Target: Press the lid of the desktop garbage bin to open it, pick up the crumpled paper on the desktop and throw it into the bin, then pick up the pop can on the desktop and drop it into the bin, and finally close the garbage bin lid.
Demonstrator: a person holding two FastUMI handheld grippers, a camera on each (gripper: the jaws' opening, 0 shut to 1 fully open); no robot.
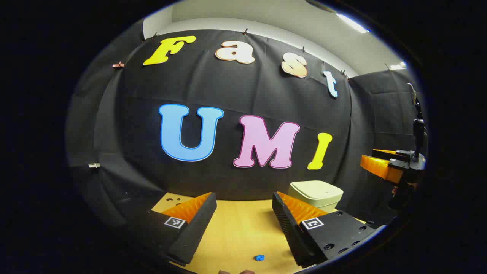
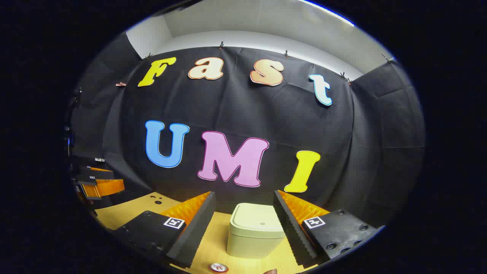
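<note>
Your right gripper [image 2: 243,224] is held above the table [image 2: 125,211] with its jaws wide apart and nothing between them; the bin [image 2: 255,230] sits straight ahead in the gap, lid down and well apart from the fingers. Your left gripper [image 1: 243,224] is likewise spread and empty, hovering over bare table with the bin [image 1: 316,194] off to its right, near the back wall. The paper [image 1: 259,257], a small blue crumple, lies on the table below and slightly right of the left gripper's centre line. The can [image 2: 219,267] stands at the bottom edge of the right gripper view, just in front of the bin, top rim facing up. I judge that the first step, pressing the lid, is not yet done. Risks from here: the lid's press point appears to be the small mark near its front edge; a push elsewhere may fail to release the latch. Pressing with an off-centre finger could slide or tip the light bin rather than open it. Descending toward the lid, your right gripper passes close over the can; a low approach could knock it over and send it rolling. The paper is small, so a grasp with jaws this wide may nudge it aside.
</note>
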